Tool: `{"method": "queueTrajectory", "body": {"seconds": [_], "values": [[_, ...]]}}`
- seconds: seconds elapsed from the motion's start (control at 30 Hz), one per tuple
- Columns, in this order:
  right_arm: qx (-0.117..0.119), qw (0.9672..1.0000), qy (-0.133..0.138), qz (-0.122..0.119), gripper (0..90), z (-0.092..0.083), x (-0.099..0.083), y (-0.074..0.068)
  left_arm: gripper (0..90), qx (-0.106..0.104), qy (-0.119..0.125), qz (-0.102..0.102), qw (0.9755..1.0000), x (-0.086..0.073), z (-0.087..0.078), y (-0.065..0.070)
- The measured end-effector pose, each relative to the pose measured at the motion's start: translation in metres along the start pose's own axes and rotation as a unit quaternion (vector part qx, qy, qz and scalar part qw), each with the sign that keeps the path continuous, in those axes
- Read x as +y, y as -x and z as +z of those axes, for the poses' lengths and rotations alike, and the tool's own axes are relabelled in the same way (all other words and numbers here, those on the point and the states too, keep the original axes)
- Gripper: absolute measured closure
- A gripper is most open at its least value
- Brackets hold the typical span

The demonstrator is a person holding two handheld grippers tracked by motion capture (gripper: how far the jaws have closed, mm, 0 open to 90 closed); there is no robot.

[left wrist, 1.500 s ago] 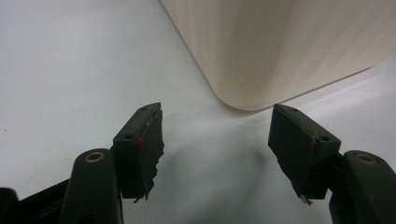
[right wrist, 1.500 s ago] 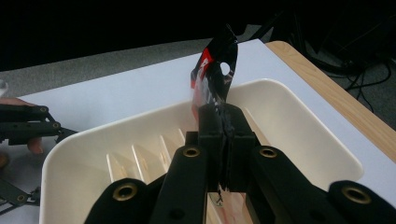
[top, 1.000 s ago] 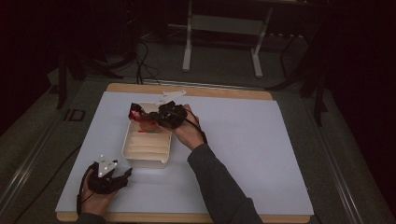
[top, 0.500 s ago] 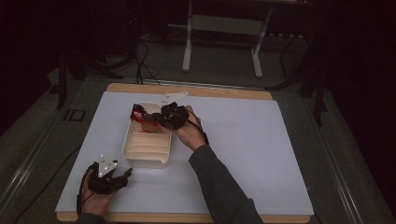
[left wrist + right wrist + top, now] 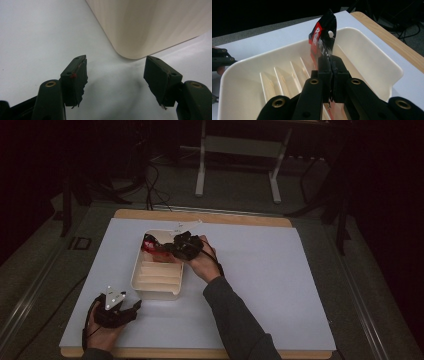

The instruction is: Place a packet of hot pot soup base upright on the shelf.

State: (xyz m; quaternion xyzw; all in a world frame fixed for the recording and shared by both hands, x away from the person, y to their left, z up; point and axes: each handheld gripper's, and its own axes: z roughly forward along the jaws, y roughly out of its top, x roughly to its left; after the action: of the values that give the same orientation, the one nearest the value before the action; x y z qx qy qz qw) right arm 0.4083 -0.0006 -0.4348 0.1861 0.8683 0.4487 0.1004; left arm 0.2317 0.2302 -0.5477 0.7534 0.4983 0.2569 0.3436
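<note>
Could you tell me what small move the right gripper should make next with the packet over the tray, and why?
Probably lower the packet into one of the tray's slots before letting go. The right gripper is shut on its lower edge, holding it upright above the dividers, so it looks not yet seated. The left gripper sits open beside the tray's corner.

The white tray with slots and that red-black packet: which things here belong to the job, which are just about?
In the job:
- red-black packet, pinched by the right tool
- slotted tray

Just about:
- left tool, open, resting on the table
- metal stand
- floor cables
</note>
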Motion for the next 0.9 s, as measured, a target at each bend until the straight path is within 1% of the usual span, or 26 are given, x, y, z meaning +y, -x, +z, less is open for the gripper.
{"method": "queueTrajectory", "body": {"seconds": [0.13,0.4,0.47,0.53,0.63,0.7,0.73,0.8,0.83,0.87,0.9], "values": [[0.002,1.0000,0.002,0.008,87.7,0.000,-0.004,0.002,35.4,0.000,0.000,0.000,1.0000,0.000,0.000,0.000],[0.000,0.9996,-0.009,0.027,87.7,0.002,-0.017,0.009,35.4,0.000,-0.001,0.000,1.0000,0.000,0.000,0.000],[0.004,0.9994,-0.006,0.034,87.6,0.002,-0.019,0.010,35.4,0.000,-0.002,0.001,1.0000,0.000,0.000,0.000],[0.003,0.9994,-0.008,0.033,87.3,0.002,-0.019,0.009,35.4,0.000,-0.001,0.000,1.0000,0.000,0.000,0.000],[-0.007,0.9996,-0.016,0.022,86.3,0.002,-0.018,0.007,35.4,0.000,-0.001,0.000,1.0000,0.000,0.000,0.000],[-0.009,0.9996,-0.018,0.019,85.5,0.002,-0.018,0.007,35.4,0.000,0.000,0.000,1.0000,0.000,0.000,0.000],[-0.018,0.9995,-0.022,0.016,82.8,0.002,-0.017,0.007,35.4,0.000,0.000,0.000,1.0000,0.000,0.000,0.000],[-0.022,0.9993,-0.025,0.015,81.2,0.002,-0.016,0.007,35.4,0.000,0.000,0.000,1.0000,0.000,0.000,0.000],[-0.029,0.9991,-0.027,0.014,76.8,0.001,-0.017,0.007,35.4,0.000,0.000,-0.001,1.0000,0.000,0.000,0.000],[-0.034,0.9990,-0.022,0.019,71.0,-0.001,-0.017,0.008,35.3,0.000,0.000,-0.001,1.0000,0.000,0.000,0.000],[-0.034,0.9990,-0.021,0.021,68.6,-0.001,-0.017,0.009,35.3,0.000,0.000,-0.001,1.0000,0.000,0.000,0.000]]}}
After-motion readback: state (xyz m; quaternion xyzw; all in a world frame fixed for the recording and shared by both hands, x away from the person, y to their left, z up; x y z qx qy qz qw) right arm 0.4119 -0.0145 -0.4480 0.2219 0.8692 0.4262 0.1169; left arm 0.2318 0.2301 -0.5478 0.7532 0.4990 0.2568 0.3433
